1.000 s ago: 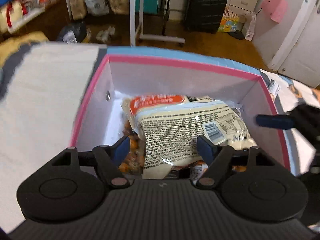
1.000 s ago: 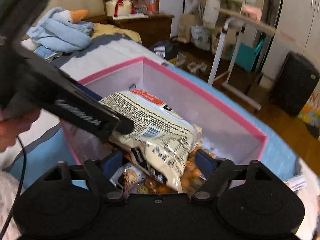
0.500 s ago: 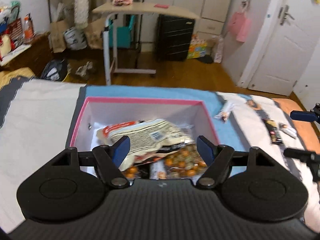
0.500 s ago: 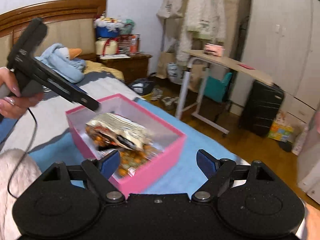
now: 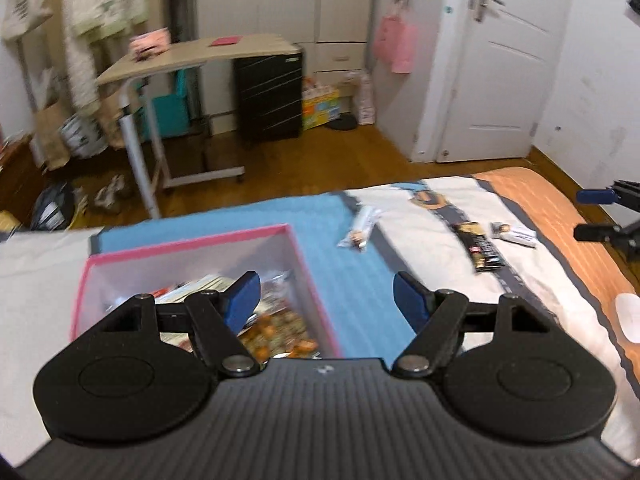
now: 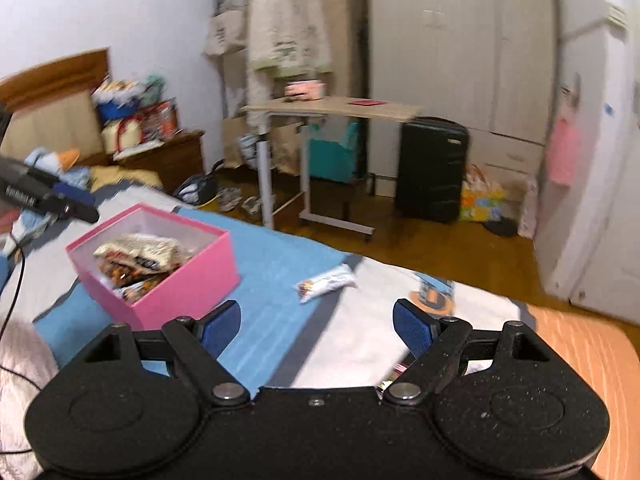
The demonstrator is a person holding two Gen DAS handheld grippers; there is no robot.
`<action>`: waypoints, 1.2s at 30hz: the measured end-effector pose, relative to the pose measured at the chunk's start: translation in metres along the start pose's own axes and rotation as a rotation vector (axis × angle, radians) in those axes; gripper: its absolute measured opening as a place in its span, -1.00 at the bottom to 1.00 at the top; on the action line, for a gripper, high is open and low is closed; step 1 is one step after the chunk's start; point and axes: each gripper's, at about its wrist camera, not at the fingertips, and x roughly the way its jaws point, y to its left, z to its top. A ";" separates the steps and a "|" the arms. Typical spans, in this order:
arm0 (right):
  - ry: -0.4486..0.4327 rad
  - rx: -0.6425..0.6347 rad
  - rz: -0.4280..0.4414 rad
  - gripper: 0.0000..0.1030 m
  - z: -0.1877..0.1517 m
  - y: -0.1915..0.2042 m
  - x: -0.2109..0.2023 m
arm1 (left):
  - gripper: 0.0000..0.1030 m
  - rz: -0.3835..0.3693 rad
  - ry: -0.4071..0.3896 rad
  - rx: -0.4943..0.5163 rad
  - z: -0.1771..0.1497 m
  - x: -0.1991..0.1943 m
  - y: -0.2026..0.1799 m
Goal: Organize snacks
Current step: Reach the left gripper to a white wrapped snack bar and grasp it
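My left gripper (image 5: pixel 326 296) points downward over the near right corner of the pink box (image 5: pixel 192 242), fingers spread with nothing between them. My right gripper (image 6: pixel 317 326) also angles down, to the right of the box over the bed (image 6: pixel 280 264), fingers spread and empty.

The pink box stands on the blue part of the bedcover, open-topped and filled with snack packets (image 6: pixel 140 256); a pale printed bag lies uppermost, its text too small to read.

Right of the box, apart from it, a white snack bar (image 6: pixel 326 282) lies on the cover, its long axis running away from the box and slightly up-frame in the right wrist view. Further right lies a dark wrapped bar (image 5: pixel 482 246), long axis pointing roughly toward the far bed edge, and just beyond it a small pale packet (image 5: pixel 514 234). Their labels are not legible.

Lettering on the side of my left gripper begins "Gen"; the rest is unclear.
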 end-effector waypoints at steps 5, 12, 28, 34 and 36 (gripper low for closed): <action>0.006 0.056 -0.051 0.68 -0.021 -0.035 0.001 | 0.41 -0.043 0.008 0.019 0.014 0.032 -0.030; 0.032 0.043 -0.176 0.68 -0.049 -0.085 0.026 | 0.41 -0.060 0.040 0.036 0.025 0.104 -0.067; 0.111 0.055 -0.201 0.68 -0.108 -0.172 0.112 | 0.41 -0.008 0.084 0.044 0.025 0.279 -0.091; 0.171 -0.012 -0.225 0.68 -0.110 -0.177 0.141 | 0.41 0.058 0.141 0.057 0.025 0.332 -0.073; 0.189 -0.038 -0.239 0.67 -0.111 -0.178 0.147 | 0.41 0.090 0.158 0.070 0.023 0.344 -0.070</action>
